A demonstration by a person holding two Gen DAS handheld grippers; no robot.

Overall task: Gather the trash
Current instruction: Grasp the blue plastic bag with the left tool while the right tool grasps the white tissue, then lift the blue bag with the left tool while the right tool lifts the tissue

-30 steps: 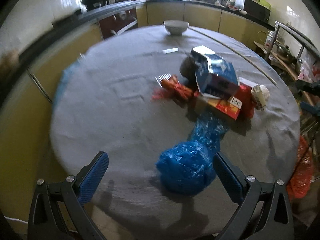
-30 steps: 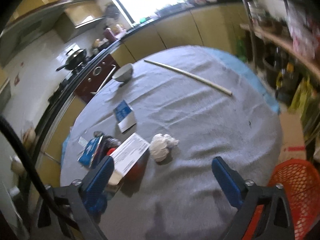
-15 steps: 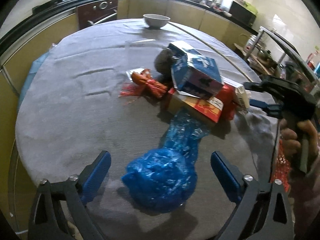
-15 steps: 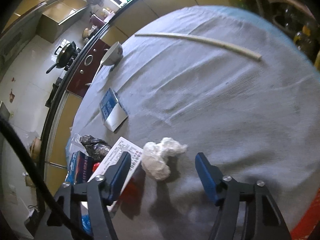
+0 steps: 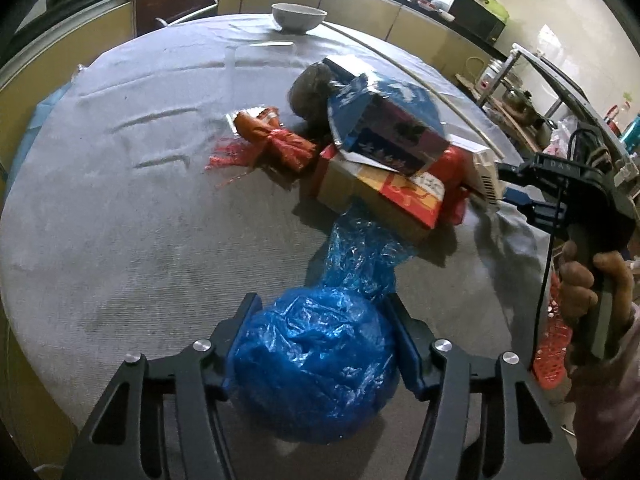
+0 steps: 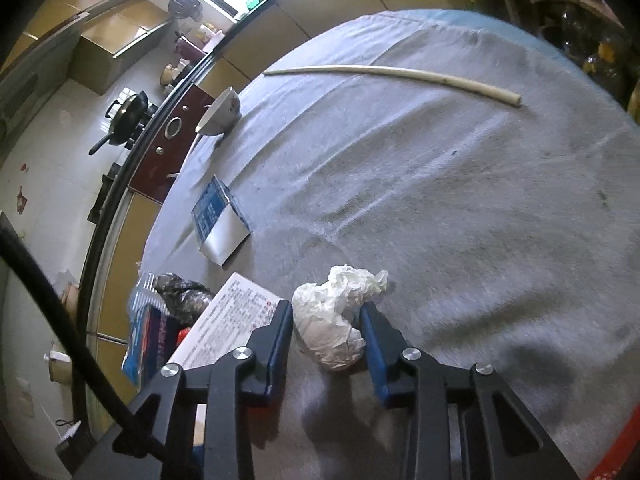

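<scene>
Left gripper (image 5: 320, 344) clamping blue bag (image 5: 312, 364)

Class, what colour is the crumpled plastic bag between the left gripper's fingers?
Blue crumpled plastic bag, clearest in the left wrist view.

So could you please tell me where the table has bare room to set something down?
Bare cloth runs between the stick and the tissue, and left of the red wrapper toward the bowl. It is crowded around the boxes and blue bag.
</scene>
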